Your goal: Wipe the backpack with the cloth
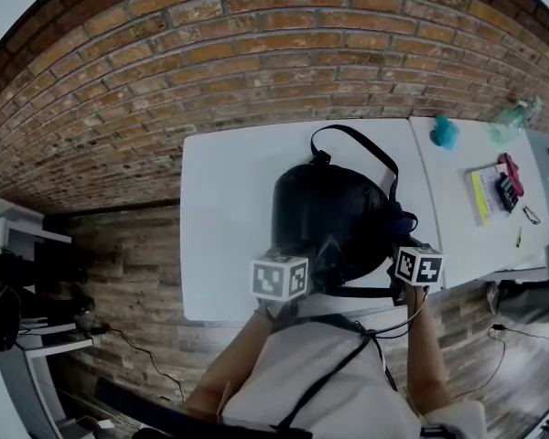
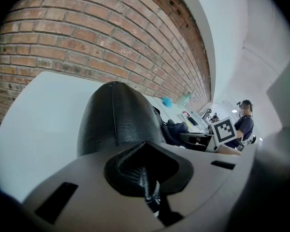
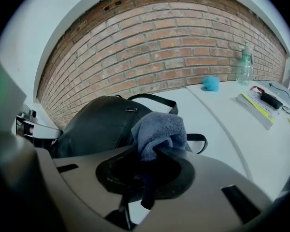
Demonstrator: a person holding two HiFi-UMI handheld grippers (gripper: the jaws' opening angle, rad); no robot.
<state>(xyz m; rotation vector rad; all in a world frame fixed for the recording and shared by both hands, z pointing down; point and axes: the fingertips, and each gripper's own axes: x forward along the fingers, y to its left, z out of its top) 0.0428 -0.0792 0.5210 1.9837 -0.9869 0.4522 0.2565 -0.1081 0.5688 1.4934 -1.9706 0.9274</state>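
The right gripper (image 3: pixel 152 151) is clenched on a bunched blue-grey cloth (image 3: pixel 159 129), held against the right side of the black backpack (image 3: pixel 101 124). The left gripper (image 2: pixel 147 178) is closed on dark material at the backpack's near edge. The backpack lies on the white surface (image 1: pixel 229 208).

A red brick wall (image 1: pixel 256 62) ran behind a white table (image 1: pixel 221 227) and a second white table (image 1: pixel 448 227) set against its right side, with wood-plank floor (image 1: pixel 133 263) below and a black cable (image 1: pixel 142 347) trailing across it. On the second table, a small teal lump (image 1: pixel 444 133) and an upright clear spray bottle (image 1: pixel 512 114) sat near the wall. Closer to the front lay a yellow-edged notebook (image 1: pixel 480 197), a dark device (image 1: pixel 507 190) just beside it, and a pen (image 1: pixel 519 237).
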